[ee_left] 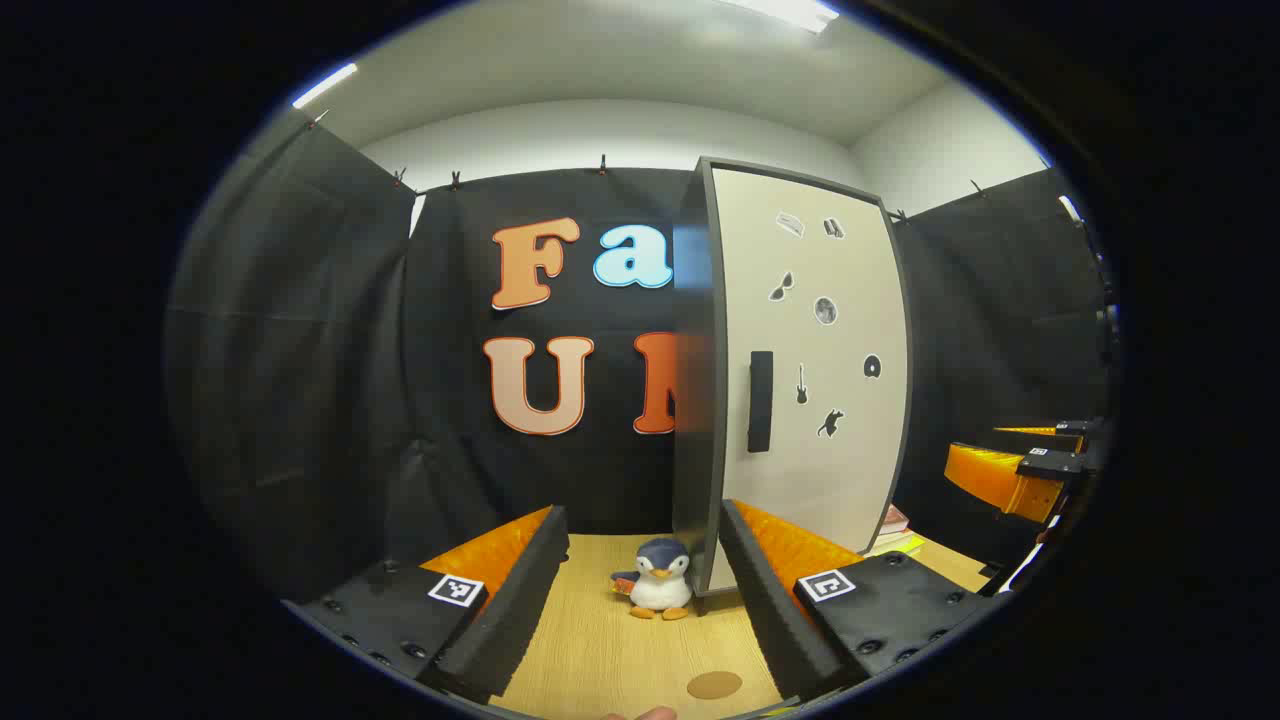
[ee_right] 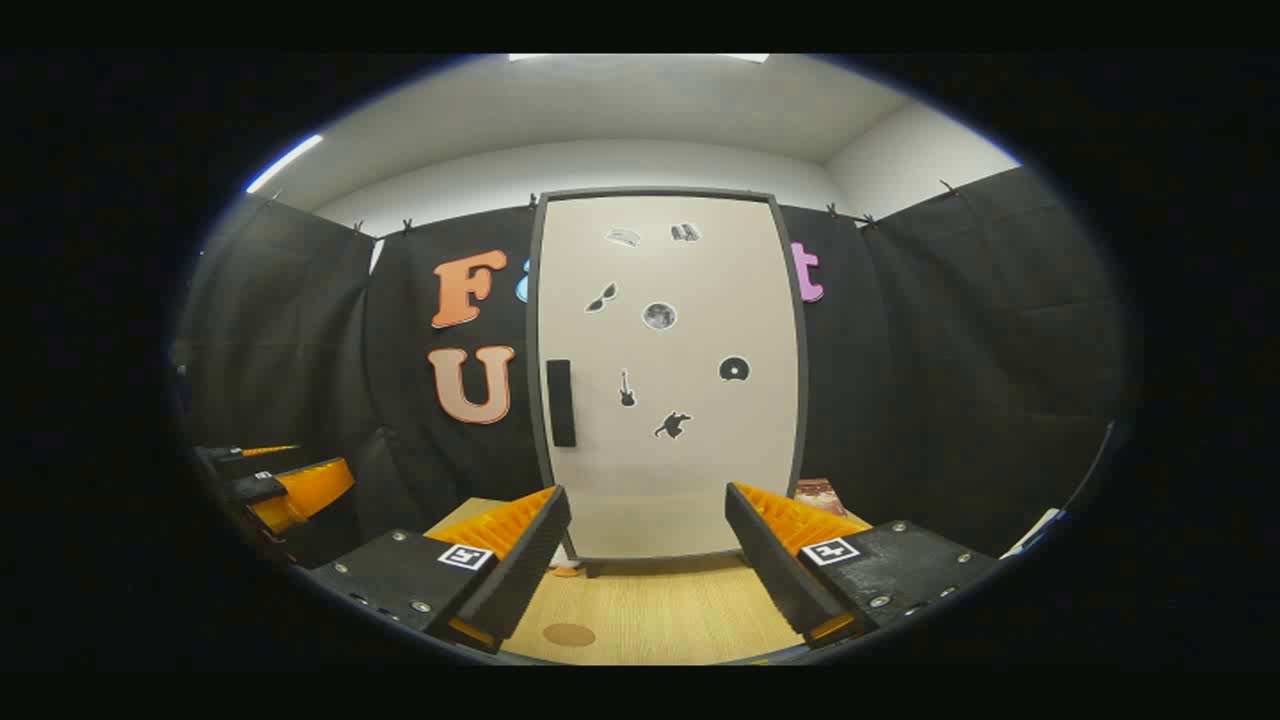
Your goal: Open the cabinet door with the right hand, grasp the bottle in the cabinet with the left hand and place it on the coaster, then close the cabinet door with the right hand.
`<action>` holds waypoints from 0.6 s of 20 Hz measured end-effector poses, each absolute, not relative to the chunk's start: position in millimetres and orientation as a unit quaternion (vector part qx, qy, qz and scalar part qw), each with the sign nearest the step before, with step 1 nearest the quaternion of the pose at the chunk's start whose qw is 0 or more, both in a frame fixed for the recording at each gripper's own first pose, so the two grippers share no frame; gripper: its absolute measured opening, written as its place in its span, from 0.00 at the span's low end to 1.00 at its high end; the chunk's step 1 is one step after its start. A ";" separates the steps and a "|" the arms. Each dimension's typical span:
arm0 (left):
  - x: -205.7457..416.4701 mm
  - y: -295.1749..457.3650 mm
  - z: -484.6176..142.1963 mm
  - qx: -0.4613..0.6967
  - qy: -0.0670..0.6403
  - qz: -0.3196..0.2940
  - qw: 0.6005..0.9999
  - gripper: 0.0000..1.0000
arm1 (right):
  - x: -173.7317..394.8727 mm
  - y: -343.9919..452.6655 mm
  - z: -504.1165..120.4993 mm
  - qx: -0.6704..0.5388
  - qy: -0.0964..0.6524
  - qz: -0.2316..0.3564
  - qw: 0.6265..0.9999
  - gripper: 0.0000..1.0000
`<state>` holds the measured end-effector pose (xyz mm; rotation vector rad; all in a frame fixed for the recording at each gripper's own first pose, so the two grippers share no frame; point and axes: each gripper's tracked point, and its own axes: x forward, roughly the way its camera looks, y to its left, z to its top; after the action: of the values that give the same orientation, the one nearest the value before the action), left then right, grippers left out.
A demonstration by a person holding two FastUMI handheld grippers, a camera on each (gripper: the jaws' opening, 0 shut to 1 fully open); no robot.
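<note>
Two claws, left (ee_left: pixel 640 600) and right (ee_right: pixel 648 560), gape empty before the shut cabinet door (ee_right: pixel 665 370); coaster (ee_right: pixel 568 634) at seven o'clock, bottle hidden.

Left gripper (ee_left: pixel 640 590) hung level, fingers spread wide, nothing between them. Right gripper (ee_right: pixel 648 560) likewise level, fingers parted, holding nothing. Both were held side by side, each visible at the edge of the other's view.

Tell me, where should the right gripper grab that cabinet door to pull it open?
By the dark vertical handle near the left edge of the cabinet door. Come straight from the front, one of the fingers on each side: it is a narrow upright bar, and the door is shut.
</note>
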<state>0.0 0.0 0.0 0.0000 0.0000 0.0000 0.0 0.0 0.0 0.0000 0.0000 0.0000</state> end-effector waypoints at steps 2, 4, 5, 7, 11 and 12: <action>2.1 3.8 8.1 0.007 -0.010 0.002 1.000 0.98 | -0.2 0.6 -0.2 0.003 0.002 0.000 1.000 0.96; 4.2 1.7 9.9 0.009 -0.016 0.000 1.000 0.98 | 0.5 1.6 0.8 0.004 0.001 -0.002 1.000 0.96; 5.0 1.6 10.8 0.010 -0.018 -0.001 1.000 0.98 | 1.5 0.5 1.4 0.003 0.000 -0.004 1.000 0.96; 8.0 0.4 9.9 0.009 -0.017 -0.004 1.000 0.98 | 2.7 0.0 1.0 0.001 0.000 -0.004 1.000 0.96; 15.2 9.7 -0.8 0.003 -0.006 -0.002 1.000 0.98 | 9.0 1.6 1.9 0.000 0.003 -0.006 1.000 0.96; 17.1 12.9 -1.5 0.002 -0.004 -0.001 1.000 0.98 | 15.3 2.9 0.1 0.000 0.004 -0.006 1.000 0.96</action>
<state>17.1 12.9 -1.5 0.0038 -0.0088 -0.0014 15.3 2.9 0.1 0.0008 0.0071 -0.0120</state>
